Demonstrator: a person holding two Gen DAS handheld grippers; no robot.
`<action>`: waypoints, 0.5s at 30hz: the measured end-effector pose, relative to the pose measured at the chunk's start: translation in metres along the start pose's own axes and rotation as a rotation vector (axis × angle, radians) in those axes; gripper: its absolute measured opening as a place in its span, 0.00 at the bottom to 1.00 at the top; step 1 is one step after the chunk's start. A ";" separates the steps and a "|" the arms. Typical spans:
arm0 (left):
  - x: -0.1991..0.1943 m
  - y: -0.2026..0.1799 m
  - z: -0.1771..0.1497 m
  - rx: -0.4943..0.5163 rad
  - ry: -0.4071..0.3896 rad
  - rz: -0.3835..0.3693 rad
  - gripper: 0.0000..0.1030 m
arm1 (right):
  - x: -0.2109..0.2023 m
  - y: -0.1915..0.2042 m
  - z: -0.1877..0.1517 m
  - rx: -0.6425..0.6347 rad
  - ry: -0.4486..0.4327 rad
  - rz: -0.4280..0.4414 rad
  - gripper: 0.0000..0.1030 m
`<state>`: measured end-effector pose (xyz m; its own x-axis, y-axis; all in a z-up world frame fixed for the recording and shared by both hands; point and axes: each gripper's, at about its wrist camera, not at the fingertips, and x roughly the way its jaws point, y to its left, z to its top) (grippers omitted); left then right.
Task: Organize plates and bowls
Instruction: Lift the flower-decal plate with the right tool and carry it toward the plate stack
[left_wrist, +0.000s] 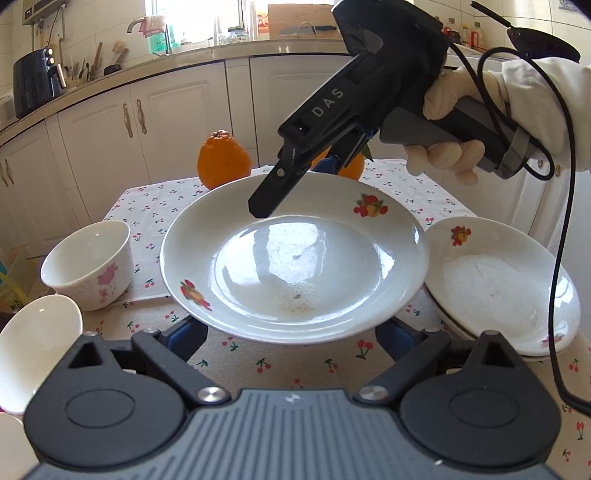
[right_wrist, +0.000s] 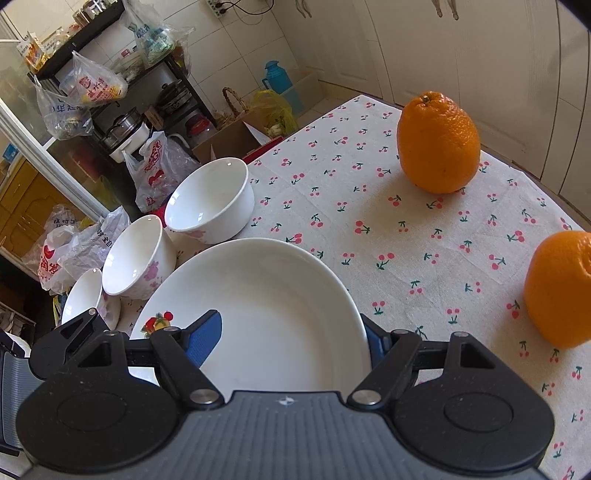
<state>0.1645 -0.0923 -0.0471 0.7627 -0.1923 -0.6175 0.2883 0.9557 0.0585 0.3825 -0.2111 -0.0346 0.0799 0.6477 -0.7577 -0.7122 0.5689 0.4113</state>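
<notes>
A large white plate with fruit prints (left_wrist: 295, 273) hangs above the cherry tablecloth. My left gripper (left_wrist: 291, 334) sits under its near rim, jaws wide apart, fingertips hidden by the plate. My right gripper (left_wrist: 284, 184) comes in from the upper right and is shut on the plate's far rim. In the right wrist view the plate (right_wrist: 266, 314) sits between the blue pads (right_wrist: 205, 334), one above the rim and one below. A stack of plates (left_wrist: 502, 284) lies at the right. Three flowered white bowls (right_wrist: 210, 201) (right_wrist: 135, 256) (right_wrist: 86, 299) stand at the left.
Two oranges (right_wrist: 439, 142) (right_wrist: 559, 290) stand on the tablecloth (right_wrist: 406, 229) at the far side. White kitchen cabinets (left_wrist: 147, 118) lie behind the table. Bags and a shelf of pots (right_wrist: 122, 110) stand beyond the table's left edge.
</notes>
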 end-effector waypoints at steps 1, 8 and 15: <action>-0.003 -0.001 0.000 0.005 -0.002 -0.005 0.94 | -0.004 0.001 -0.003 0.004 -0.004 -0.006 0.79; -0.016 -0.018 0.001 0.037 -0.013 -0.055 0.94 | -0.030 0.009 -0.027 0.031 -0.032 -0.049 0.80; -0.026 -0.035 0.000 0.081 -0.017 -0.109 0.94 | -0.052 0.014 -0.056 0.070 -0.068 -0.098 0.80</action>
<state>0.1342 -0.1209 -0.0328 0.7342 -0.2981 -0.6101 0.4150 0.9081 0.0557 0.3295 -0.2656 -0.0179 0.1953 0.6189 -0.7608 -0.6486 0.6634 0.3731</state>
